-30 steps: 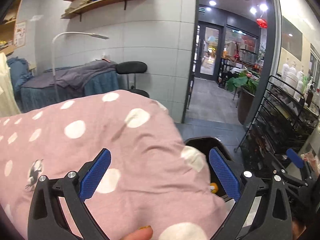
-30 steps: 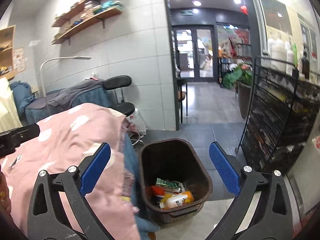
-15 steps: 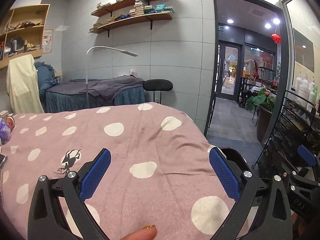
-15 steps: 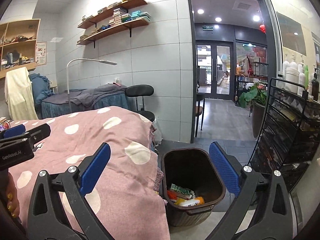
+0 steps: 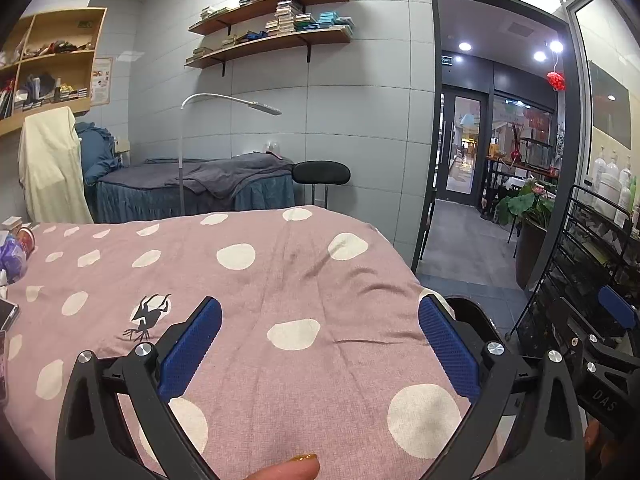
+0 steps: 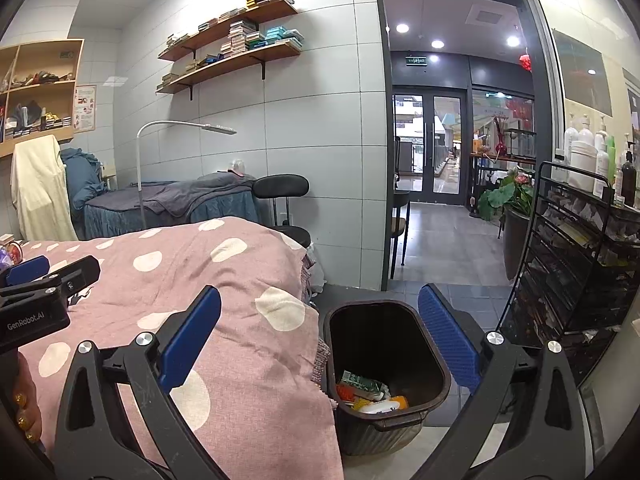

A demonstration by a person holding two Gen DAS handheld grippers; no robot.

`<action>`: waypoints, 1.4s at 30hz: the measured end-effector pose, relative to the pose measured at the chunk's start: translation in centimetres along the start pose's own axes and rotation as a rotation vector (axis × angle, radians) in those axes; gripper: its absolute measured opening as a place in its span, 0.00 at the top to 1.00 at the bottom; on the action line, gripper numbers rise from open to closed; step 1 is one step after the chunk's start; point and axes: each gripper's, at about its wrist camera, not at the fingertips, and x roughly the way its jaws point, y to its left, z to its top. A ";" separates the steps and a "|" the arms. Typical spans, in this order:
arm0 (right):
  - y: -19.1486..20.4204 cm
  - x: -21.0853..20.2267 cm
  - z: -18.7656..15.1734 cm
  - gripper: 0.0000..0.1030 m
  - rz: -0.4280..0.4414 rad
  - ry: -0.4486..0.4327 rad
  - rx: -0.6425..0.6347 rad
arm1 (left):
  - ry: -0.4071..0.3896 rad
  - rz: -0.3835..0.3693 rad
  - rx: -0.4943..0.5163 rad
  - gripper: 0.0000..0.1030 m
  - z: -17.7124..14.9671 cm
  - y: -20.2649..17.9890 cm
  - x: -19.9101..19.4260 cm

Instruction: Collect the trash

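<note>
Both grippers are spread wide and empty. The right gripper (image 6: 319, 344) hangs above the dark bin (image 6: 384, 368), which stands on the floor just right of the bed (image 6: 224, 280), handy for drops, with wrappers already inside. The left gripper (image 5: 320, 344) faces the spotted blanket (image 5: 248, 280); items lie at its far left edge (image 5: 14, 258).

I see dark brown bin (image 6: 384, 380) upright on floor, just beside pink polka-dot bed's corner. Trash (image 6: 370, 394) lies in bin's bottom: green-printed packet, red-orange scrap, white-and-orange wrapper, possibly more beneath. From my left camera, only bin's rim (image 5: 474, 318) shows past bed edge.
</note>
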 end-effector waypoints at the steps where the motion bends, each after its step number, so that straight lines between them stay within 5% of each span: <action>1: 0.0 0.0 0.0 0.05 -0.001 0.001 0.000 | -0.001 0.000 0.000 0.06 0.0 0.0 -0.1; 42: -0.1 0.2 -0.2 0.05 -0.008 0.008 0.009 | -0.001 -0.017 0.002 0.06 0.7 0.1 -0.3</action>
